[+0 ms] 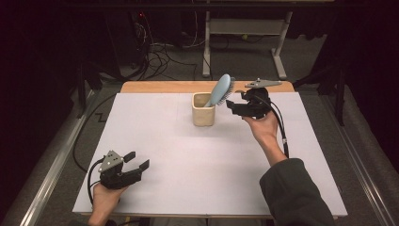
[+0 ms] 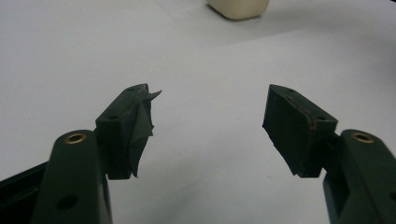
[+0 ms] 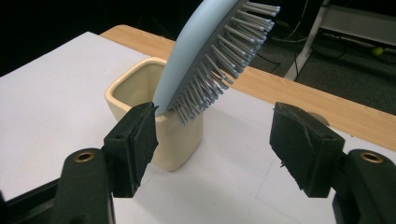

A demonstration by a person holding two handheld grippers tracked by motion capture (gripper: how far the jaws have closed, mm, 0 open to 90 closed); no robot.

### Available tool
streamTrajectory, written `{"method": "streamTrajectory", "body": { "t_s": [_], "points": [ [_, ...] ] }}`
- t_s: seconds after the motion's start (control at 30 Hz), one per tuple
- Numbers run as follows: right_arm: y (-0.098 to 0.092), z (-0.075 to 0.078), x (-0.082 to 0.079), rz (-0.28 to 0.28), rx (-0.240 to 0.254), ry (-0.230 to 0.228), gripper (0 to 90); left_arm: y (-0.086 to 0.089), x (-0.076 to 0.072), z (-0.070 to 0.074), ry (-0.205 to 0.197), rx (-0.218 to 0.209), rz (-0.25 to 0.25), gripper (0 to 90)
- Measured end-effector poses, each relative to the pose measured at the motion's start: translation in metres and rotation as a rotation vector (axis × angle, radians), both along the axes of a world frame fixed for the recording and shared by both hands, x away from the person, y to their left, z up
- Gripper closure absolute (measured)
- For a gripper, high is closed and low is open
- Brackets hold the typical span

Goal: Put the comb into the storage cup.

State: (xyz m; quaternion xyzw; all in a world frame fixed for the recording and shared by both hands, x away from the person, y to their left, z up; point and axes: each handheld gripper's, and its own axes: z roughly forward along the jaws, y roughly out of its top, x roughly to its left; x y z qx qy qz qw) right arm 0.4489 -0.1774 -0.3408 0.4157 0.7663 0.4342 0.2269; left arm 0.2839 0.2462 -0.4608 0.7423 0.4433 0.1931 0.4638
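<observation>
Over by the far edge of the white table (image 1: 155, 141), the blue hairbrush (image 1: 220, 89) leans handle-down in the cream cup (image 1: 203, 115). The right gripper (image 3: 212, 140) sits just beside it, jaws apart and empty, so probably backing off. I'd pull straight away so nothing clips the bristles. The left gripper (image 2: 210, 126) idles near the front, wide open too.

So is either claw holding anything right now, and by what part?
Nothing is held. Both the left claw and right claw are open; the brush stands in the cup.
</observation>
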Motion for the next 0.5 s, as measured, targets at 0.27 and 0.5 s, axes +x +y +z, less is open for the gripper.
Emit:
{"method": "streamTrajectory", "body": {
  "t_s": [0.27, 0.5],
  "points": [
    [-0.006, 0.000, -0.005, -0.003, -0.001, -0.005, 32.5, 0.000, 0.000, 0.000, 0.000, 0.002, 0.001, 33.2],
    [-0.012, 0.001, -0.008, -0.010, -0.004, -0.011, 32.4, 0.000, 0.000, 0.000, 0.000, 0.002, 0.002, 33.2]
  ]
}}
